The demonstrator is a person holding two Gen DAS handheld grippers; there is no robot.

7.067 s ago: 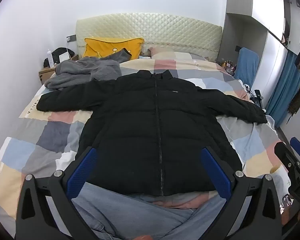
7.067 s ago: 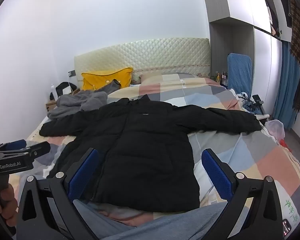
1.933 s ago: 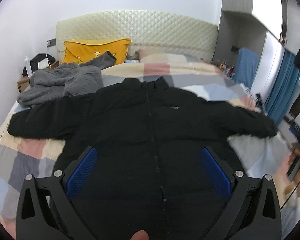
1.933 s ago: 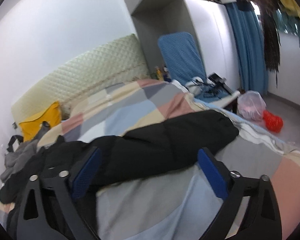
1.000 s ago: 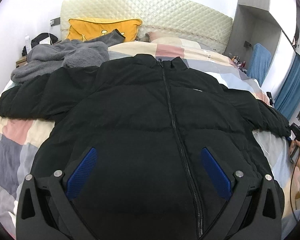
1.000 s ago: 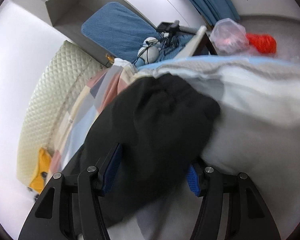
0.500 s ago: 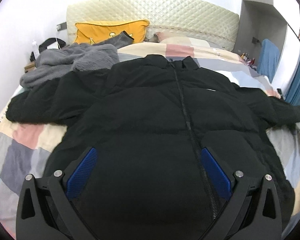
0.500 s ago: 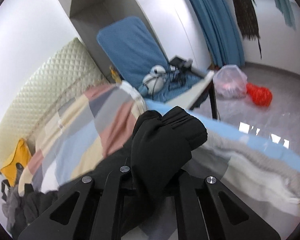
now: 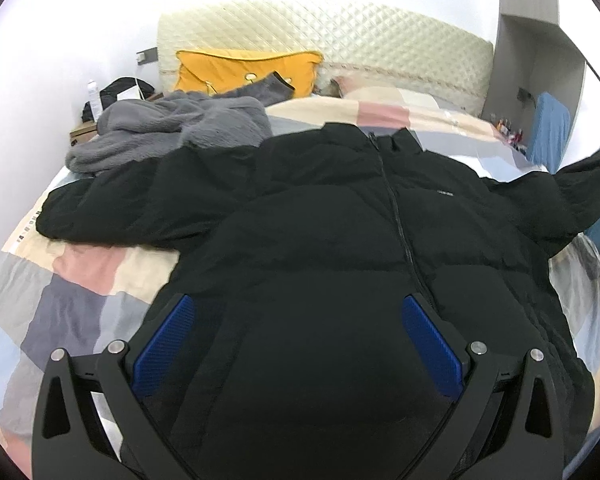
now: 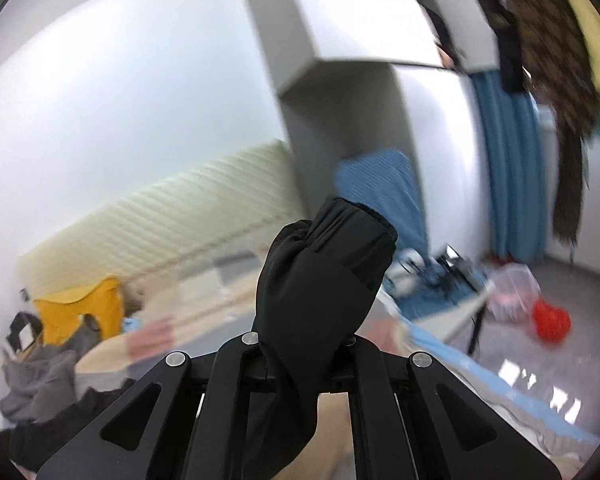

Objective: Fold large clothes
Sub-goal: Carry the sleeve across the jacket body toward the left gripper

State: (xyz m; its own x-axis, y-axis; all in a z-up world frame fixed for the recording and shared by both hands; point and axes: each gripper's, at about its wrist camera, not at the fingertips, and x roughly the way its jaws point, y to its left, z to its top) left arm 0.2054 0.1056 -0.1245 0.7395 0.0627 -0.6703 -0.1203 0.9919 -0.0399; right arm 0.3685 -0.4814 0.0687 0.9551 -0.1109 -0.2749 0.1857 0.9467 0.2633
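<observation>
A black puffer jacket [image 9: 324, 240] lies front-up on the patchwork bed [image 9: 80, 272], zip running down its middle. My left gripper [image 9: 296, 332] hovers open over the jacket's lower body, blue pads [image 9: 164, 336] wide apart with nothing between them. The jacket's right sleeve [image 9: 588, 184] rises off the bed toward the right edge. In the right wrist view my right gripper [image 10: 300, 344] is shut on that sleeve's cuff [image 10: 324, 272], which sticks up bunched above the jaws, held high over the bed.
A grey fleece garment [image 9: 168, 132] and a yellow pillow [image 9: 244, 72] lie near the quilted headboard [image 9: 324, 48]. To the right stand a wardrobe [image 10: 340, 40], a blue chair [image 10: 380, 196], blue curtains [image 10: 508, 160], and a red bag [image 10: 552, 322] on the floor.
My right gripper closed on the sleeve cuff and lifted it well above the bed, rolling upright. The left gripper drifted slightly over the jacket, still open.
</observation>
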